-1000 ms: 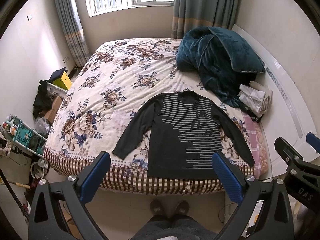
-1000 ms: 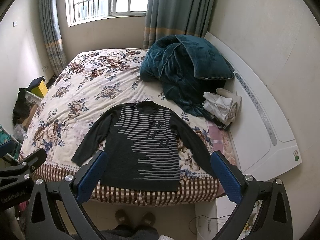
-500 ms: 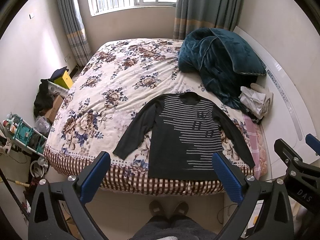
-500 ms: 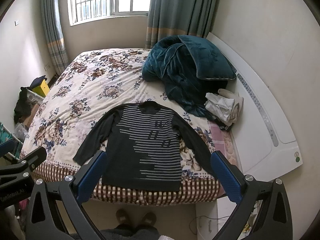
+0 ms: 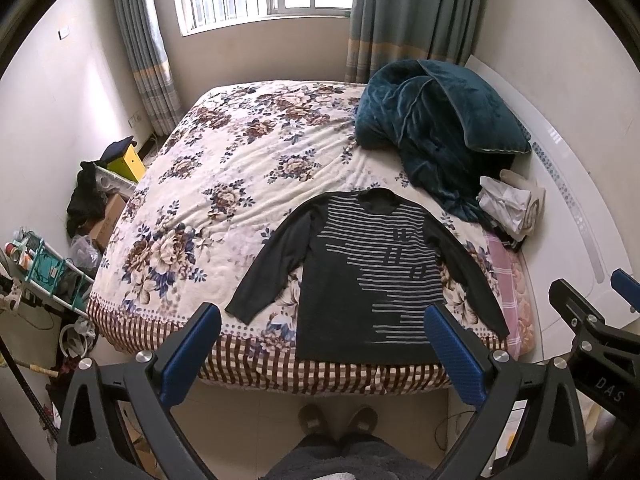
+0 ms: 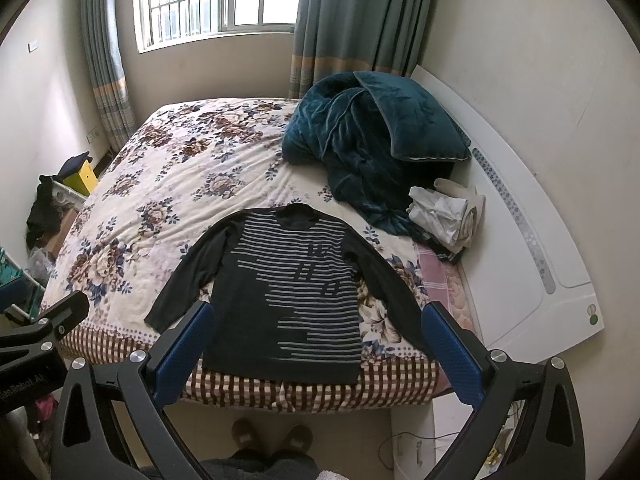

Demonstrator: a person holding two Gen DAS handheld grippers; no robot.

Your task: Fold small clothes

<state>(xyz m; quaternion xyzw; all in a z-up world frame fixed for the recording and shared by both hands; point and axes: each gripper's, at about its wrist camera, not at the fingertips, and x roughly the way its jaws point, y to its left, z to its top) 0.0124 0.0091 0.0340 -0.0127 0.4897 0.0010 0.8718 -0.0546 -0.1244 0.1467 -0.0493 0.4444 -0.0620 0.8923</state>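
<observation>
While the dark long-sleeved sweater with grey stripes [image 5: 370,276] [image 6: 286,288] lies flat, sleeves spread, at the near edge of the floral-quilted bed [image 5: 224,184] [image 6: 160,200], the left gripper [image 5: 320,344] and right gripper [image 6: 316,344] hang above the floor, blue-padded jaws spread wide, holding nothing. Far right, a rumpled teal velvet blanket [image 5: 436,124] [image 6: 368,136] sits beside a pile of folded white clothes [image 5: 510,206] [image 6: 446,216]. Slippered feet [image 5: 338,420] [image 6: 272,438] stand below.

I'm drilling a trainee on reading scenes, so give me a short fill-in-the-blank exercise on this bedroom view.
1. The striped sweater lies flat with both sleeves spread on the ____.
2. The left gripper and the right gripper both hold ____.
3. The rumpled blanket near the headboard is coloured ____.

Missing words: bed; nothing; teal
</observation>
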